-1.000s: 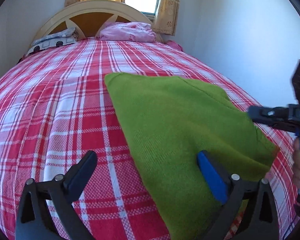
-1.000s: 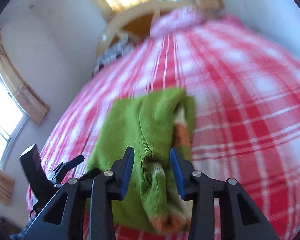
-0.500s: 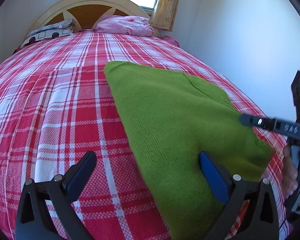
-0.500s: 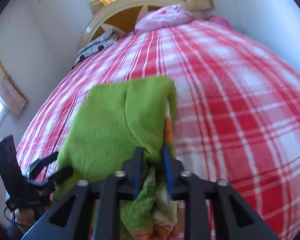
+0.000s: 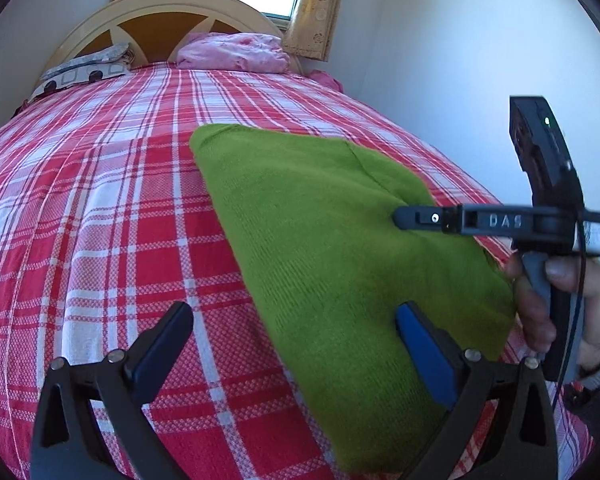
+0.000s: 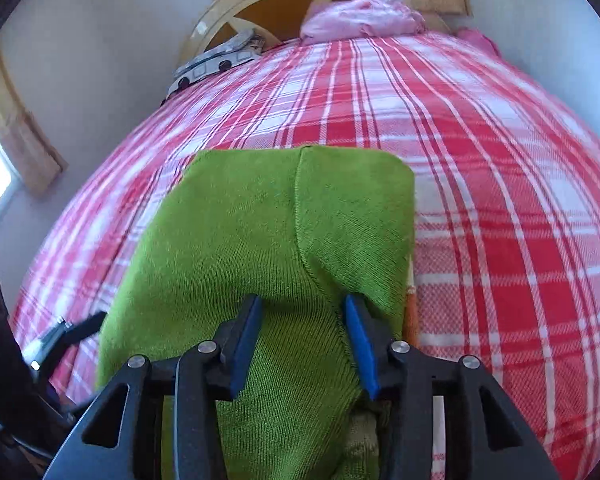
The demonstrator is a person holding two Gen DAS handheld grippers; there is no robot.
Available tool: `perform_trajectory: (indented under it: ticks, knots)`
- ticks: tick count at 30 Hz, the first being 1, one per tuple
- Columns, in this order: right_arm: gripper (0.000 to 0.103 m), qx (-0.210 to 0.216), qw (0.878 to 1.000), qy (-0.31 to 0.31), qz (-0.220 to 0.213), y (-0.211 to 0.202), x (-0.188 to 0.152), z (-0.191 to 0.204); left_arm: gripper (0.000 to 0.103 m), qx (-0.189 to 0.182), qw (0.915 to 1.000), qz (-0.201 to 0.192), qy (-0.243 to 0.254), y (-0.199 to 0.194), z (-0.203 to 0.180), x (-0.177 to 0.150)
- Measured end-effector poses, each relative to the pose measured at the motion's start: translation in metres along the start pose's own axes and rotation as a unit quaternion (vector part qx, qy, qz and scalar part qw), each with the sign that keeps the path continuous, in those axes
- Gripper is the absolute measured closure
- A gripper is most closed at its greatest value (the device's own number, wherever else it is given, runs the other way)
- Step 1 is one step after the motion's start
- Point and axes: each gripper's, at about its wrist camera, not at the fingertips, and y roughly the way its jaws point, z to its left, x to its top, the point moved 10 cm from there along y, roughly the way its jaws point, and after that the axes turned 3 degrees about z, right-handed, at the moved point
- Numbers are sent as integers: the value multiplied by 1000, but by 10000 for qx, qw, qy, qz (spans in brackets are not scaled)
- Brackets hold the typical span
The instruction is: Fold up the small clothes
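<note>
Green knit garment [image 6: 268, 248] is lying folded flat on the plaid bedspread [image 6: 500, 200] now, right gripper [image 6: 302, 344] jaws having just been opening off its folded flap, left gripper [image 5: 296, 344] hovering spread wide, empty, so this fold is looking done.

We see a matt green knitted garment [image 6: 260, 232] with fine ribs, lying on a coarse-woven red-and-white checked cotton bedspread [image 5: 100, 200]. The cream-painted wooden headboard [image 5: 160, 12] looks smooth; the crumpled pink cloth bundle [image 5: 236, 54] looks soft.
</note>
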Motion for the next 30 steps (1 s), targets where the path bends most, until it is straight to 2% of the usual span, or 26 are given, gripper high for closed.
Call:
perform_trajectory:
  ticks: [2,5,7,10,14,18,23,25,27,30]
  knots:
    - [59,-85,9999,-51,-53,-9,-1,3,0,62,10000,50,56,2,-1,-1]
    - [57,-167,9988,-196,-417,-37,-8,15,0,144,9998,105,67,4,0,-2]
    - [57,-160,9979,-388,-490,-47,-26,26,0,176,9997,120,88,4,-1,-2]
    - [57,-350,9953,-854,-308,-36,-50,29,0,237,9995,171,150,6,-3,-4]
    - [57,-600,9907,-1138,-443,-36,-58,32,0,310,9991,221,176,8,-2,-5]
    - [57,-453,9914,-1158,-401,-35,-56,28,0,312,9989,291,174,10,-2,-7]
    - [57,-260,9879,-1464,-440,-42,-57,31,0,264,9988,385,163,14,-3,-10]
    - [57,-45,9896,-1270,-669,-61,-50,27,0,246,9988,392,162,14,-3,-10]
    - [53,148,9932,-806,-821,-74,-40,11,0,222,9987,420,173,15,-4,-11]
    - [51,296,9959,-250,-819,-77,-29,-17,0,190,9984,490,187,18,-6,-12]
